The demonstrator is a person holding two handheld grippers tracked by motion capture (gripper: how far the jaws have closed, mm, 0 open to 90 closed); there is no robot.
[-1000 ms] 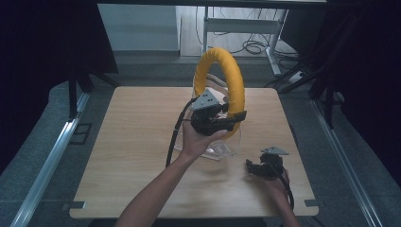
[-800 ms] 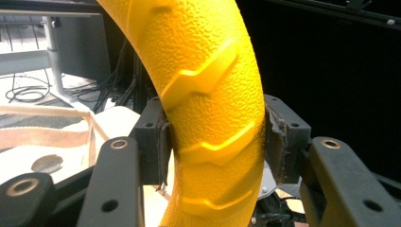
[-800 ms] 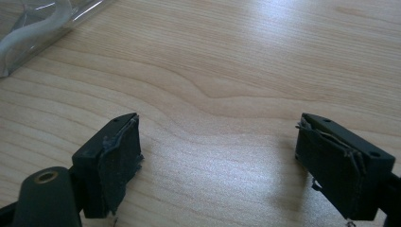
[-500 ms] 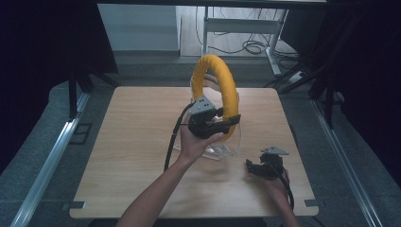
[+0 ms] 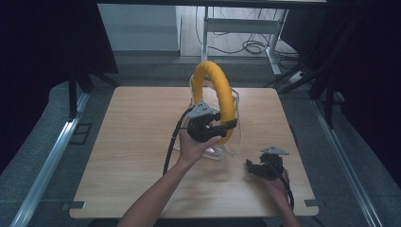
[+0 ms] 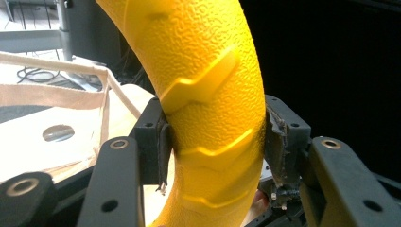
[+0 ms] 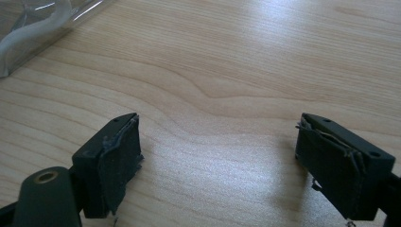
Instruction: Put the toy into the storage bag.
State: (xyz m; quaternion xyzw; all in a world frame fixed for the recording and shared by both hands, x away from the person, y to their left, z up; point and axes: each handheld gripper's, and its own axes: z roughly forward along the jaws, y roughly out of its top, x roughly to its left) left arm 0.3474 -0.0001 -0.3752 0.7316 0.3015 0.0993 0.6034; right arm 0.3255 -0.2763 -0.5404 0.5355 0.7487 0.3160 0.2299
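The yellow ring (image 5: 218, 97) is held upright over the middle of the counter (image 5: 132, 142), its lower arc gripped from both sides by the left tongs (image 5: 226, 127). In the left gripper view the ribbed yellow surface (image 6: 208, 94) is seen pressed between the 2 black pads, so the clench is judged firm. Around and behind the ring a clear plastic stand (image 5: 234, 137) is seen, with its base resting on the wood. Whether the ring already sits in this stand or hangs just above it cannot be told.

The picking up is judged done. What appears left is the seating of the ring on or in the clear stand, then the release of the left tongs.

The right tongs (image 5: 257, 168) are kept low on the counter near its right front corner, well apart from the ring. In the right gripper view their jaws stand spread wide over bare wood, with nothing between them (image 7: 217, 156), and a corner of clear plastic (image 7: 42, 23) is seen farther off.

Open room is found across the whole left half of the counter and along its front. The right edge lies near the right tongs, and the far edge lies close behind the stand, so little room is left there.
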